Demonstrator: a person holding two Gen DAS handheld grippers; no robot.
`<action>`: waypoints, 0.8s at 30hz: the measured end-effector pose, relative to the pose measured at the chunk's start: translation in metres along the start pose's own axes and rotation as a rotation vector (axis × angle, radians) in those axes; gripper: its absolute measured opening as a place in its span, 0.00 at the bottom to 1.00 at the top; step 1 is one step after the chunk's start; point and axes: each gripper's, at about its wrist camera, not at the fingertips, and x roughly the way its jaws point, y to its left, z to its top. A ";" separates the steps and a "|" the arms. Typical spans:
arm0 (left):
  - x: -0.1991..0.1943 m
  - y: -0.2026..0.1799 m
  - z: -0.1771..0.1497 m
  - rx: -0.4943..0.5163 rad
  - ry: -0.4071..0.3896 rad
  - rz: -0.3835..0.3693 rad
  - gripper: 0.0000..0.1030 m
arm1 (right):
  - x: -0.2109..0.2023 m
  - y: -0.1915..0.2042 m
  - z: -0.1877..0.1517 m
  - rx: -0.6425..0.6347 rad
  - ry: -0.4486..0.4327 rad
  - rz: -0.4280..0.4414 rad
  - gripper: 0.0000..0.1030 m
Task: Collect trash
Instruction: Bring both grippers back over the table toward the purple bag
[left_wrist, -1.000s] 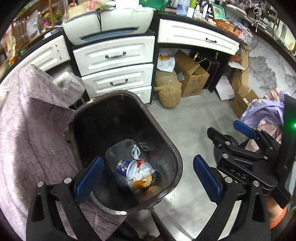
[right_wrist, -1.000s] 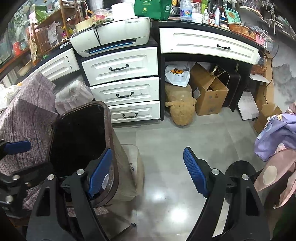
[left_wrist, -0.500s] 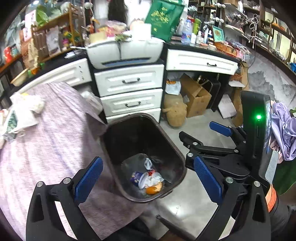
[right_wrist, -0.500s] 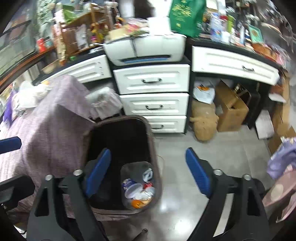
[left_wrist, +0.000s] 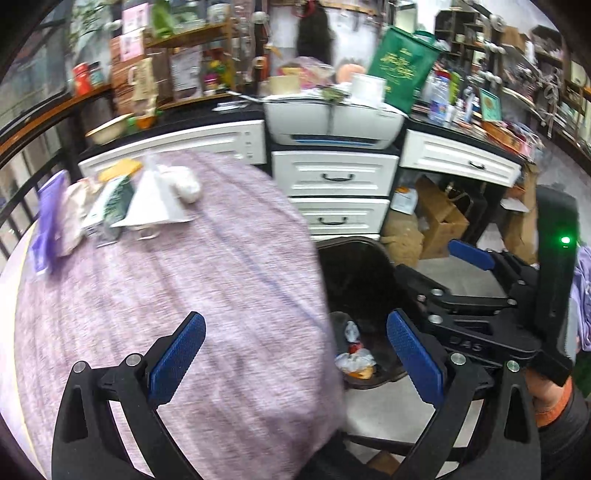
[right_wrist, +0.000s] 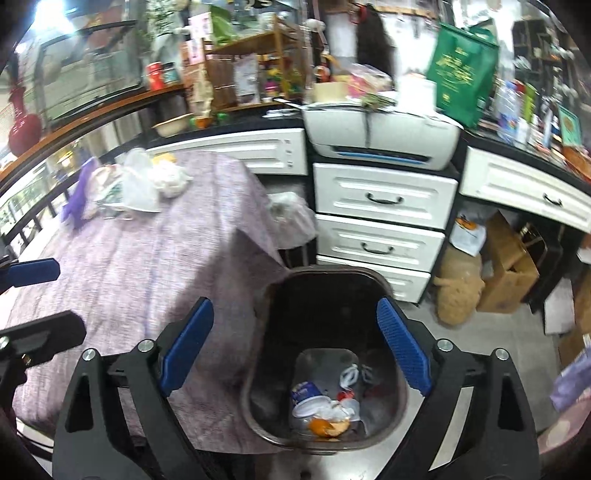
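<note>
Brown bin (right_wrist: 328, 280) holds wrappers (right_wrist: 325, 410); both grippers' fingers (right_wrist: 404, 354) spread, empty.

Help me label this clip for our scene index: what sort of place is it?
Probably a cluttered home office or study corner. A printer sits on white drawer units, crowded shelves stand behind, and a cloth-covered table with a brown trash bin beside it holds trash.

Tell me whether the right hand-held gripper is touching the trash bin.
Apart. The right wrist view shows the right hand-held gripper open, held above the trash bin, its fingers empty and clear of the rim.
</note>
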 end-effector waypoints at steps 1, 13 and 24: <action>-0.002 0.009 -0.001 -0.010 -0.001 0.014 0.95 | 0.000 0.006 0.002 -0.010 -0.001 0.011 0.88; -0.028 0.109 -0.016 -0.139 -0.022 0.183 0.95 | 0.009 0.075 0.025 -0.126 -0.008 0.116 0.92; -0.029 0.209 -0.031 -0.299 0.012 0.284 0.95 | 0.031 0.117 0.049 -0.176 0.010 0.164 0.92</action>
